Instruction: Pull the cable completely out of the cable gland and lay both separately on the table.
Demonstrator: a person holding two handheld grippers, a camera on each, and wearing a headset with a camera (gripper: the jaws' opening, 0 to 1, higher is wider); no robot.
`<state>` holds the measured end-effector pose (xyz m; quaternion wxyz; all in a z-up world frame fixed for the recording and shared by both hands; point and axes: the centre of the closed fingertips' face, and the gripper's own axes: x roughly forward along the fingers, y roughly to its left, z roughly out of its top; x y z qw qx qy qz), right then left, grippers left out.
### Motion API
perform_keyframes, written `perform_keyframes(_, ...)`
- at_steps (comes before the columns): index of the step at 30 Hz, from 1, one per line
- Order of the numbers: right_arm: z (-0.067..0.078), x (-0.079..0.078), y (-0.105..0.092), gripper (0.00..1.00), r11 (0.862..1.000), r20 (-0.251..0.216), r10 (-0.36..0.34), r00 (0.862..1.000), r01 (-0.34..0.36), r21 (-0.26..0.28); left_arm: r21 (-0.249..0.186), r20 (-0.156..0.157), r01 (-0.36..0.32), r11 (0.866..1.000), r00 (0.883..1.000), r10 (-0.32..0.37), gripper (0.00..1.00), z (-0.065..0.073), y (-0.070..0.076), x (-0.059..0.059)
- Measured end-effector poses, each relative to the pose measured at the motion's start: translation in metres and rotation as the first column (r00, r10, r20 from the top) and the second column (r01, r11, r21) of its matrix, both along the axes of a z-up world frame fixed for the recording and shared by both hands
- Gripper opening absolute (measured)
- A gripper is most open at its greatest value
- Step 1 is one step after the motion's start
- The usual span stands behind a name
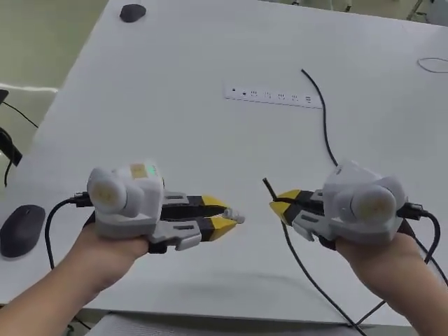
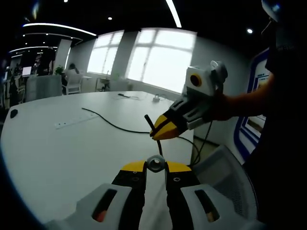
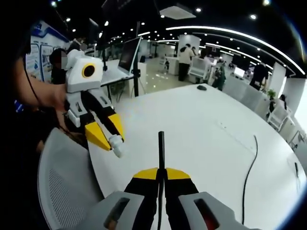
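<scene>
My left gripper (image 1: 234, 218) is shut on a small grey-white cable gland (image 2: 155, 163), held at its yellow tips; the cable gland (image 3: 116, 143) points toward the other hand. My right gripper (image 1: 275, 199) is shut on the black cable (image 1: 323, 119), whose short free end (image 3: 161, 143) sticks up past the jaws. The cable end (image 1: 267, 184) is apart from the gland, with a gap between them. The rest of the cable runs back over the white table (image 1: 182, 133) and another stretch hangs down off the front edge. Both grippers hover above the table's front part.
A white power strip (image 1: 273, 96) lies mid-table beyond the grippers. A dark mouse (image 1: 21, 229) sits at the near left edge and a dark round object (image 1: 132, 12) at the far left. A grey mesh chair (image 3: 67, 191) stands below the table's edge.
</scene>
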<state>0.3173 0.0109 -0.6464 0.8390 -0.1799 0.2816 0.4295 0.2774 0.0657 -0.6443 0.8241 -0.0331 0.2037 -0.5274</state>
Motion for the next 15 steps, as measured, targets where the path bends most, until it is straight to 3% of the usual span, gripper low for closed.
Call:
perform_keyframes(8,0.006,0.018,0.007,0.00,1.000,0.000,0.001,1.000,-0.001,-0.022,-0.015,-0.010,-0.019,1.000,1.000,0.019,0.15,-0.014,0.007,-0.002)
perform_keyframes(15,0.005,0.027,0.024,0.00,0.998,0.006,0.048,0.999,-0.048,-0.044,-0.018,-0.023,-0.039,0.999,0.999,0.039,0.15,-0.027,0.012,-0.006)
